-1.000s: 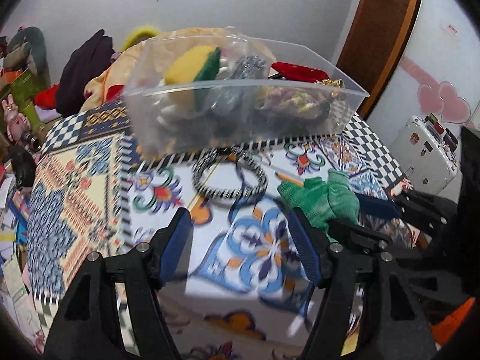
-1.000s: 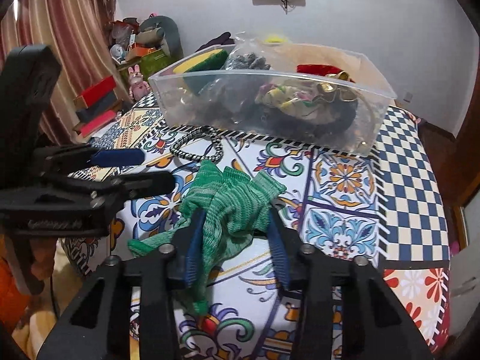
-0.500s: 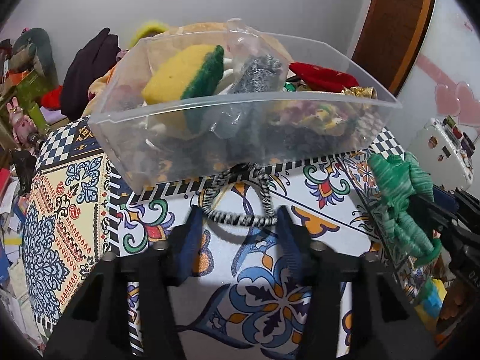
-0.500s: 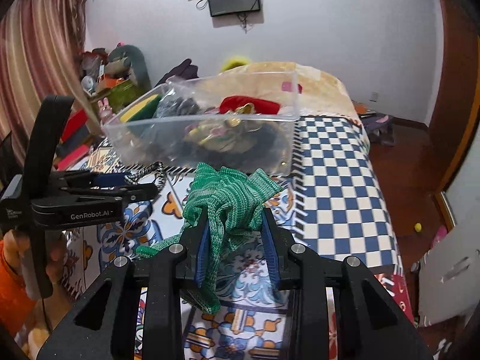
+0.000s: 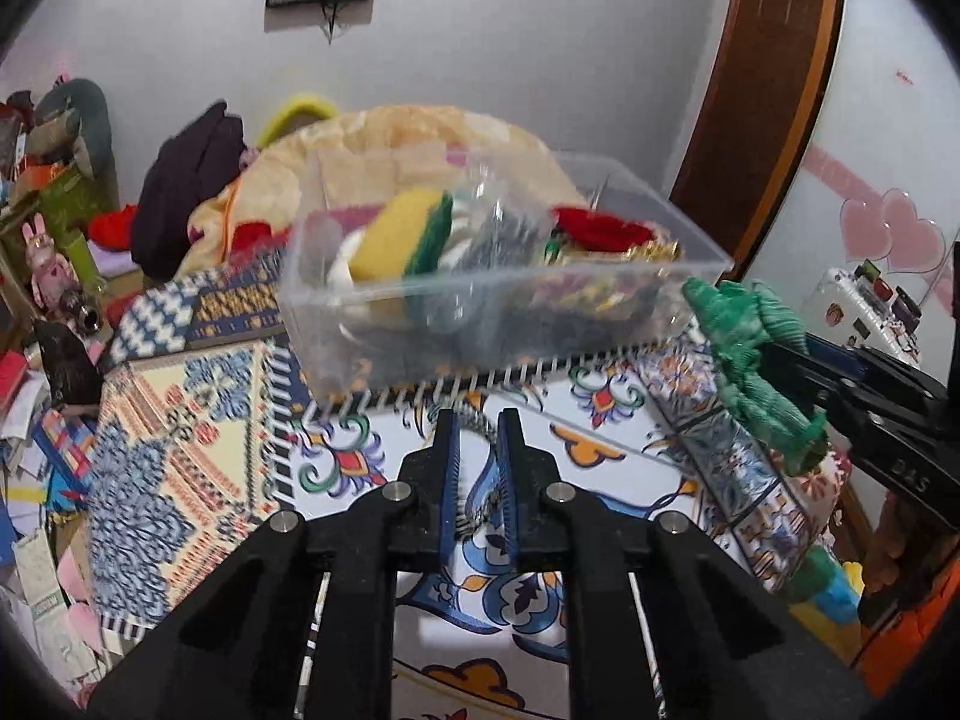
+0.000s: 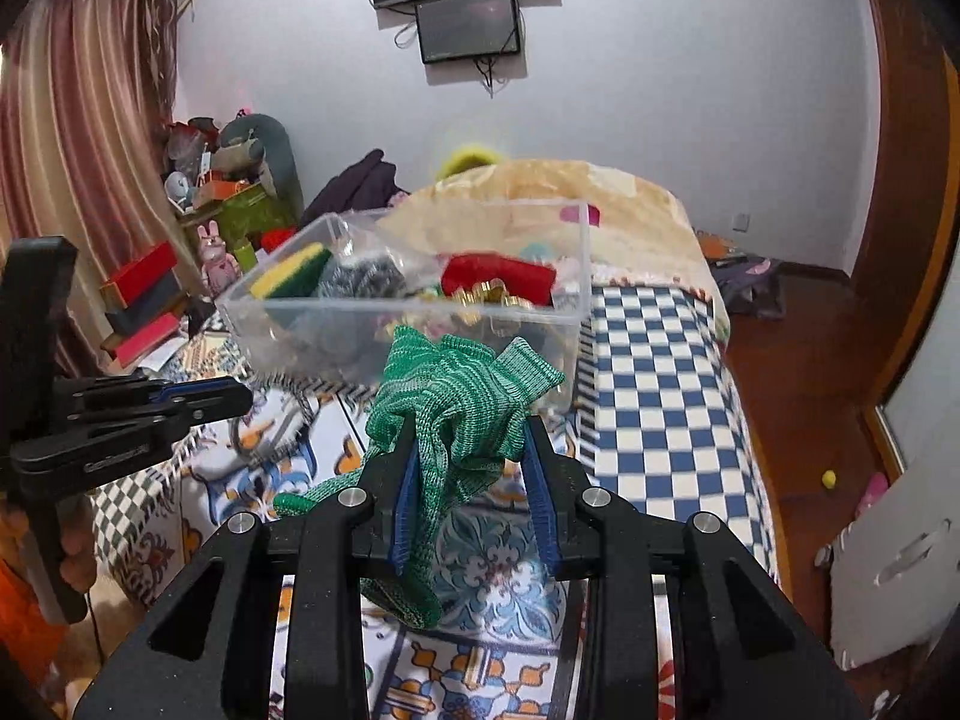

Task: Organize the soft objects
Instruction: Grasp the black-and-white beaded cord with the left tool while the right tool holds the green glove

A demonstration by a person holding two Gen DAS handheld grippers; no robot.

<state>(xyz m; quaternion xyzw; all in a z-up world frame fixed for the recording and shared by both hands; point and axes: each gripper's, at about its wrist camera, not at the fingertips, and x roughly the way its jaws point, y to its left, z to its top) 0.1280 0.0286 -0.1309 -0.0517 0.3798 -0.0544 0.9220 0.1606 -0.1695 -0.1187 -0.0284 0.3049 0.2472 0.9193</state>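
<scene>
My right gripper [image 6: 471, 429] is shut on a green knitted cloth [image 6: 462, 396] and holds it in the air just in front of the clear plastic bin [image 6: 414, 306]. The cloth [image 5: 750, 354] and right gripper also show at the right of the left wrist view. My left gripper [image 5: 478, 420] is shut on a black-and-white striped hair band [image 5: 474, 516], low over the patterned table cover [image 5: 180, 450] in front of the bin [image 5: 480, 312]. The bin holds a yellow-green sponge [image 5: 408, 234], a red cloth [image 5: 600, 228] and other soft items.
The table cover has a blue-and-white checked part [image 6: 654, 390] at the right. Piled clothes [image 5: 198, 192] lie behind the bin. Cluttered shelves and boxes [image 6: 144, 294] stand at the left. A wooden door [image 5: 762, 96] is at the right.
My left gripper has closed on the striped hair band. My right gripper has lifted the green cloth up off the table, level with the bin's side.
</scene>
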